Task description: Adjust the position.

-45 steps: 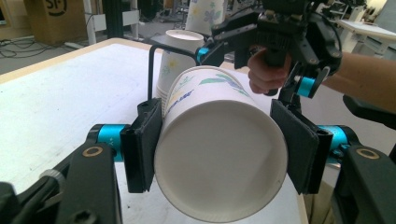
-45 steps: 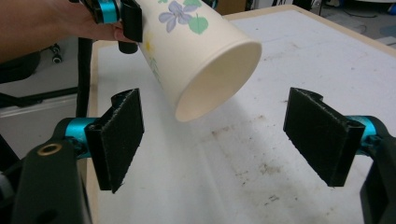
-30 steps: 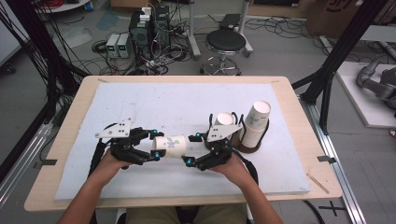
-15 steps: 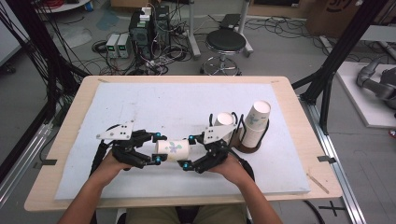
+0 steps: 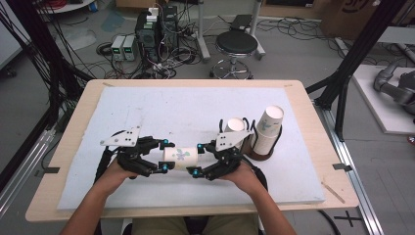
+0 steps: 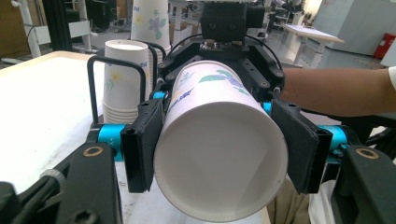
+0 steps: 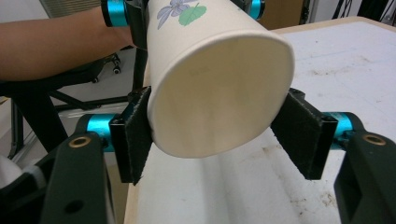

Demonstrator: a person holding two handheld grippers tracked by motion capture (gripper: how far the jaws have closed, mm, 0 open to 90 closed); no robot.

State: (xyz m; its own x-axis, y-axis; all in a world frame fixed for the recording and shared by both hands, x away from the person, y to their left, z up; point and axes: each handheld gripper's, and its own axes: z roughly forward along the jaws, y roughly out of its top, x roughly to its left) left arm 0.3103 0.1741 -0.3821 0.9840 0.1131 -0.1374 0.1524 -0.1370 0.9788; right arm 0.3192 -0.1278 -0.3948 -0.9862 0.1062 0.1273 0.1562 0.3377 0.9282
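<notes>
A white paper cup [image 5: 180, 157] with a flower print lies level just above the white mat, held between both grippers. My left gripper [image 5: 164, 154] is shut on its left end, and in the left gripper view both pads press the cup [image 6: 219, 154] from the sides. My right gripper [image 5: 198, 159] has just been closing its jaws on the other end. In the right gripper view that end of the cup [image 7: 219, 98] sits between the pads [image 7: 135, 135] and looks squeezed to an oval.
Two stacks of paper cups [image 5: 268, 129] [image 5: 236, 125] stand in a dark wire holder [image 6: 93, 93] just right of my right hand. The white mat [image 5: 195, 107] covers the wooden table [image 5: 303, 98]. A stool [image 5: 237, 45] and electronics stand beyond the far edge.
The right gripper's jaws, wide open around the cup's end a second ago, have closed onto it. Both hands and the cup stay in about the same place.
</notes>
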